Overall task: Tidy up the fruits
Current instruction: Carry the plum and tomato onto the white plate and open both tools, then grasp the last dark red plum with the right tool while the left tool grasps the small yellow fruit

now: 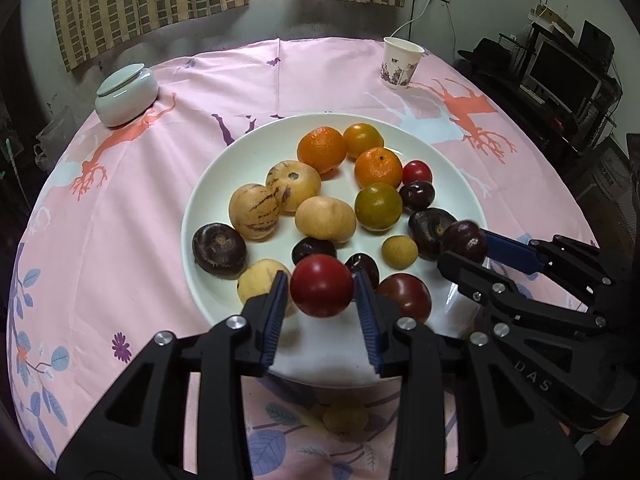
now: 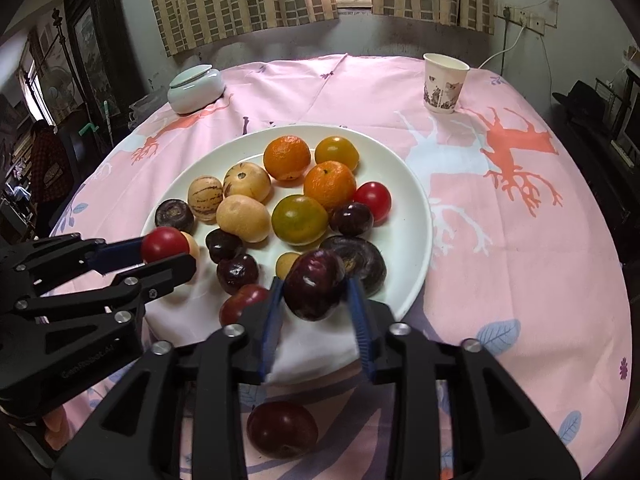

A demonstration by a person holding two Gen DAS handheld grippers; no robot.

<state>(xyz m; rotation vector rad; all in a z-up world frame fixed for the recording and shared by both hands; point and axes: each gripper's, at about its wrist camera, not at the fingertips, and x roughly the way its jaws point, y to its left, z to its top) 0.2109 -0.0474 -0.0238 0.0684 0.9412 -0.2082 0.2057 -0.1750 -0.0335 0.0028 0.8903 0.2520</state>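
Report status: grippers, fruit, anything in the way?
Left gripper around red tomato. Right gripper around dark plum. Both over crowded plate. Loose plum on cloth.

One white plate [image 1: 224, 184] carries two bright orange mandarins [image 1: 321, 149] [image 1: 378, 167], two greenish-yellow citrus [image 1: 363, 140] [image 1: 378, 207], two striped melons [image 1: 293, 185] [image 1: 253, 211], two plain yellow fruits [image 1: 326, 218] [image 1: 256, 282], one small tan fruit [image 1: 400, 252] and two flat dark corms [image 1: 219, 249] [image 1: 428, 232]. There are two bright red tomatoes [image 1: 322, 291] [image 1: 417, 172], one dark red tomato [image 1: 404, 296] and four dark plums [image 1: 417, 196] [image 1: 314, 250] [image 1: 362, 270] [image 1: 464, 240]. On the surface stand one paper cup [image 1: 400, 63] and one lidded jar [image 1: 126, 96], with one more yellowish fruit [image 1: 345, 416] and one more dark red fruit [image 2: 282, 428].
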